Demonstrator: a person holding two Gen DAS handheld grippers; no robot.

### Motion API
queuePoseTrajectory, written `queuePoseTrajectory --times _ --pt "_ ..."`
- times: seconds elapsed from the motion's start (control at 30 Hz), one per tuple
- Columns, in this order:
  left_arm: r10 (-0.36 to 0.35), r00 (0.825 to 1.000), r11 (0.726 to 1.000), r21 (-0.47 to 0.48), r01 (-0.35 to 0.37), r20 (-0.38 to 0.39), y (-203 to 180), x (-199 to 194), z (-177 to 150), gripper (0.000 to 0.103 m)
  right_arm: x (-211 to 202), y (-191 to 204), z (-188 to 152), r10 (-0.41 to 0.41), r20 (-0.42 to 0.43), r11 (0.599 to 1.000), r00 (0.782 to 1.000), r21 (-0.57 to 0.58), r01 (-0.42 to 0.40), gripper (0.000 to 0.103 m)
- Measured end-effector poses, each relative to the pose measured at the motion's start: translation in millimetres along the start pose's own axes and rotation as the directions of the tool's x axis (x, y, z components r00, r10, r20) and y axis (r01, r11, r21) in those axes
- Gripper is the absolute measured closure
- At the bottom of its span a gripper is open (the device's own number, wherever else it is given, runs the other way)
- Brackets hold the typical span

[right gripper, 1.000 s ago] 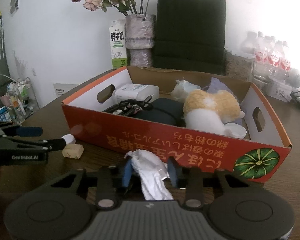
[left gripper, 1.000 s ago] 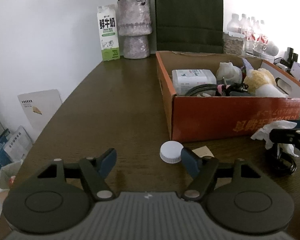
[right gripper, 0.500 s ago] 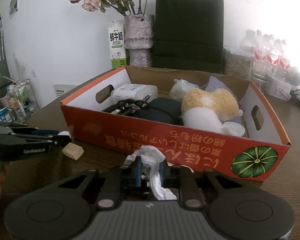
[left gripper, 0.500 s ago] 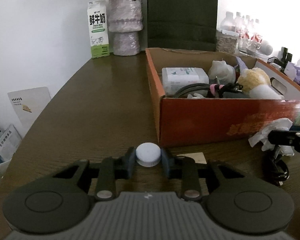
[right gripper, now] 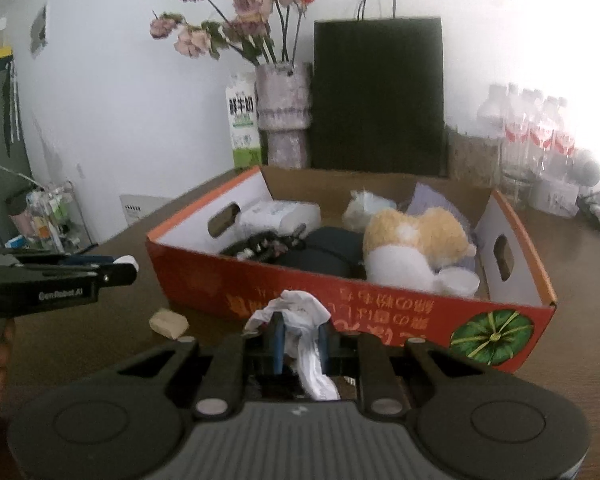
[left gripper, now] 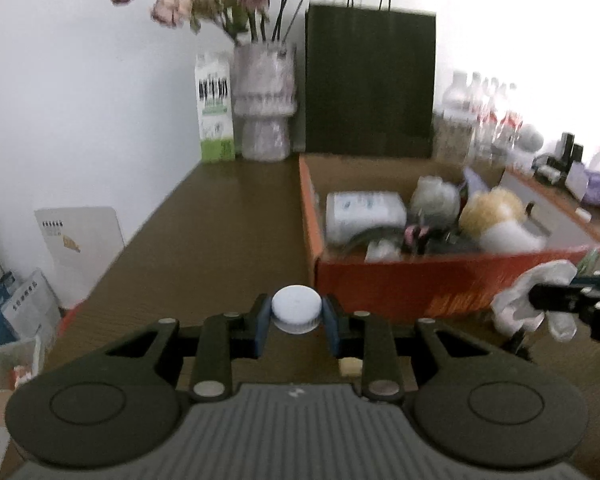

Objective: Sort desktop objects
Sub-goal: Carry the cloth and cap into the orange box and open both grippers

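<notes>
Two jaws pinching: left gripper (left gripper: 296,322) white cap (left gripper: 296,309); right gripper (right gripper: 300,344) crumpled tissue (right gripper: 300,320) | orange box (right gripper: 380,300) ahead

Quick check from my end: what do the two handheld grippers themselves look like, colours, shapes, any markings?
Both match: the left gripper and right gripper have black linkage arms with silver pivot pins, two round black discs at the base, a grey ribbed body between them, and blue finger pads. Seen from the side, the left gripper carries white "GenRobot.AI" lettering on its black body. No cables or sleeves show.

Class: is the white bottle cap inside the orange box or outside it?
Outside: the white cap sits clamped in the left gripper, short of the orange box.
</notes>
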State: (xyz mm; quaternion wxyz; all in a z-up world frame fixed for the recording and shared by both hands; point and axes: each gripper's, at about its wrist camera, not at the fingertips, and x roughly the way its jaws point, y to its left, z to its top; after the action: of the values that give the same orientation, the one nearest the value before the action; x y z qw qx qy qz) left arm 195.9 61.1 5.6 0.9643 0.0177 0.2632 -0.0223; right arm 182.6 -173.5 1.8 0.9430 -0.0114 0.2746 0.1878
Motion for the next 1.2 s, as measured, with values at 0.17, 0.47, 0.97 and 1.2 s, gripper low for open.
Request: queuePoseTrajectory --times 0.17,0.47,0.97,1.2 --pt "-0.017 0.997 1.0 -0.009 0.018 0.07 -12 -16 22 0.074 -19 -2 13 0.008 0.068 1.0 0.998 -0.006 -0.008 0.087" --pt "-0.056 0.99 0.998 -0.031 0.06 0.129 -42 -9 52 0.074 -37 -16 40 -0.019 0.158 1.0 0.987 -0.012 0.021 0.087" --pt "-0.034 0.997 0.999 -0.028 0.036 0.076 -76 46 61 0.074 -4 -93 53 -0.131 0.143 0.99 0.981 0.068 0.123 0.087" --pt "-0.005 0.999 1.0 0.002 0.004 0.042 -87 81 54 0.074 25 -116 41 -0.128 0.1 0.988 0.987 0.102 0.118 0.087"
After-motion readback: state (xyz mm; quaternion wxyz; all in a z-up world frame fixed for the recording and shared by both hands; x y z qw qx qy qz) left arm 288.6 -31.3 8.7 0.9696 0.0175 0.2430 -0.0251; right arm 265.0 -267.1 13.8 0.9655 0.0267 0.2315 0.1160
